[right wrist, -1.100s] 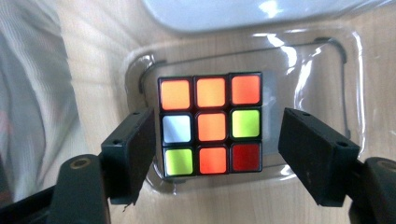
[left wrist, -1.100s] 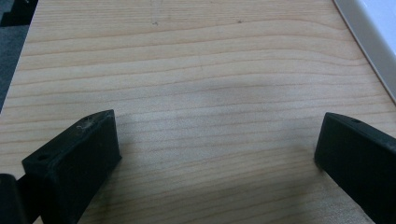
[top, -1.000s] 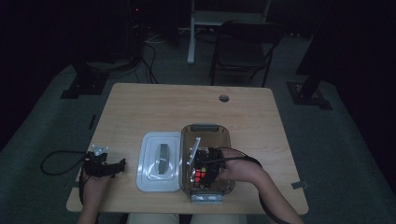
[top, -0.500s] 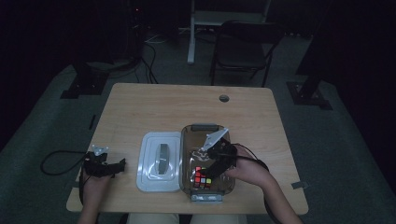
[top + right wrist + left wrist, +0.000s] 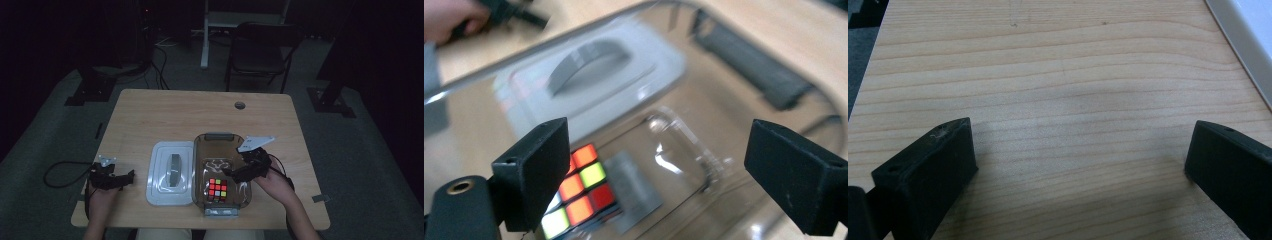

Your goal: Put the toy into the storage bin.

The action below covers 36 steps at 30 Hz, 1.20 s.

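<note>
Light wood grain covers the table (image 5: 165,112), the largest thing in the scene, with a small round hole near its far edge. On it, toward the person's side, a clear plastic container (image 5: 247,197) stands with a grey latch at its far and near ends. Just beside the container, on its left, lies the white lid (image 5: 171,173) with a grey handle on top, flat on the wood.

Inside the container, on its floor toward the near end, sits the puzzle cube (image 5: 217,189), its top face showing red, orange and green squares. In the right gripper view the cube (image 5: 576,192) lies low and left, partly behind the left jaw, with the container's clear wall and the lid beyond it.

The right gripper (image 5: 235,175) hovers over the container's right side, above and to the right of the cube and clear of it. Its jaws have just been opening and now stand wide apart, with nothing pressed between them.

The left gripper (image 5: 131,174) rests at the table's left near edge, well apart from the cube, with the lid between. Its jaws (image 5: 1073,165) are spread over bare wood, grasping nothing.
</note>
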Each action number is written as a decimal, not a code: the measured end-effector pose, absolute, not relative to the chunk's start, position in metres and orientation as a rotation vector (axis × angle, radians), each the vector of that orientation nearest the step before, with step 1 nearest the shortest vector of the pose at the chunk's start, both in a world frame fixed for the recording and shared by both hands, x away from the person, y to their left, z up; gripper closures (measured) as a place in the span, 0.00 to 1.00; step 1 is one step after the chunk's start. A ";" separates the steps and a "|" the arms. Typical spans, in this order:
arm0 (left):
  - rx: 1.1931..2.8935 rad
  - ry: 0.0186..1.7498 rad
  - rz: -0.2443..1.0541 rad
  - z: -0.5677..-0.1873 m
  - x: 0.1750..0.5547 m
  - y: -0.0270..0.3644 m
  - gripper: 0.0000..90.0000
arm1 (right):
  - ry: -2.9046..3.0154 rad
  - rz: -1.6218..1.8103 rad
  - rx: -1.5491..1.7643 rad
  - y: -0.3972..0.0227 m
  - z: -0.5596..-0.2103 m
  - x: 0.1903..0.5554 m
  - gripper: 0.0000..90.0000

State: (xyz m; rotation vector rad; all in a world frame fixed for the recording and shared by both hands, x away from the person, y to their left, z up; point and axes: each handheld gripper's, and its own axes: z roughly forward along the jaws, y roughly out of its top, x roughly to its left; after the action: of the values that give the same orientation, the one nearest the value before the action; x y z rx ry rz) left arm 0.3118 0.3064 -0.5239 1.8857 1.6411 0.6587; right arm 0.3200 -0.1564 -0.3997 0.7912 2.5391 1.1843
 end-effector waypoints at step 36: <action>1.898 1.626 0.653 -0.524 0.312 0.306 0.01 | 1.984 1.214 1.211 -0.260 -0.450 0.310 0.13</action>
State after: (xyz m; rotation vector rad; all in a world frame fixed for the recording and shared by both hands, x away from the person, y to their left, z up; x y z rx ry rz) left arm 0.3116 0.3057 -0.5238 1.8984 1.6264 0.6534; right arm 0.3095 -0.2599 -0.4501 1.2114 1.9835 1.2145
